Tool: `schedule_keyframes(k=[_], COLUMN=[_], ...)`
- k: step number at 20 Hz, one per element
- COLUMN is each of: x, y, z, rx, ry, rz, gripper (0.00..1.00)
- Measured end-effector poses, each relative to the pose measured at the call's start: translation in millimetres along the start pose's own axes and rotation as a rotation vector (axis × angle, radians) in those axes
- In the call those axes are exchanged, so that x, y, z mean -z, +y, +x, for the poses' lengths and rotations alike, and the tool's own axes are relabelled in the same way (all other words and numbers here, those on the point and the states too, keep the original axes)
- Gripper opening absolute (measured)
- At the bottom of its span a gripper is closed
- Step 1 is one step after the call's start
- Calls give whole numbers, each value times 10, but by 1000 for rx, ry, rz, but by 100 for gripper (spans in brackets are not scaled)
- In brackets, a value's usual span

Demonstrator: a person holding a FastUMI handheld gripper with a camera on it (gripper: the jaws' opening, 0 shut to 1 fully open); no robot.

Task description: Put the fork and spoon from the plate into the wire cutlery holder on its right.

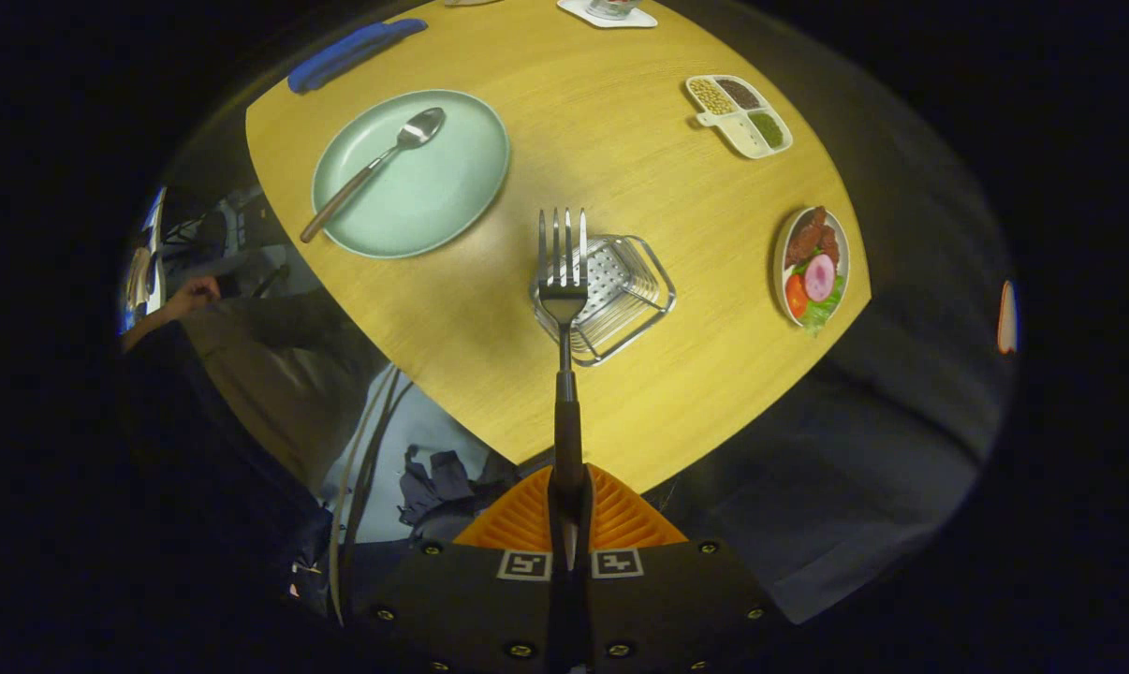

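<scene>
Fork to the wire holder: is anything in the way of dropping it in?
Nothing visible. The gripper is shut on the fork by its handle, tines pointing ahead over the holder, whose open top looks empty. The spoon lies apart on the plate.

The fork [563, 271] has a dark handle and a silver four-tined head. It is gripped by the handle between the closed tongs [569, 510], tines pointing away, and hangs over the near-left rim of the wire cutlery holder [621, 295]. That holder is a clear-looking, square wire basket standing on the tabletop [621, 187]. Left of it and farther off, the pale green plate [411, 173] carries the spoon [377, 167], which lies diagonally, bowl up and away, brown handle overhanging the plate's near-left rim.
</scene>
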State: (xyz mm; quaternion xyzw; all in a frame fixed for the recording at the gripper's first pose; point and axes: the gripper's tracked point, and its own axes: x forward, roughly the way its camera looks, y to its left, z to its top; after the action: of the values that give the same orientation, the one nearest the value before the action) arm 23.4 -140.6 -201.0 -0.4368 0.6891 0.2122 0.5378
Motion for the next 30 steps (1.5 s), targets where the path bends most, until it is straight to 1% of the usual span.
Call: schedule_keyframes(k=[3, 7, 13, 16, 19, 25, 28, 29, 30], x=[93, 146, 84, -7, -80, -282, -252, -256, -263], y=[-94, -136, -245, -262, -311, -285, -288, -262, -267], z=[63, 170, 392, 472, 566, 721, 765, 752, 758], rx=[-8, -23, 0, -8, 7, -31, -48, -65, -73], ry=[43, 98, 181, 203, 229, 238, 255, 263, 272], rz=[27, 4, -37, -47, -58, -61, -55, -38, -25], gripper=[1, 1, 1, 1, 1, 1, 1, 6, 6])
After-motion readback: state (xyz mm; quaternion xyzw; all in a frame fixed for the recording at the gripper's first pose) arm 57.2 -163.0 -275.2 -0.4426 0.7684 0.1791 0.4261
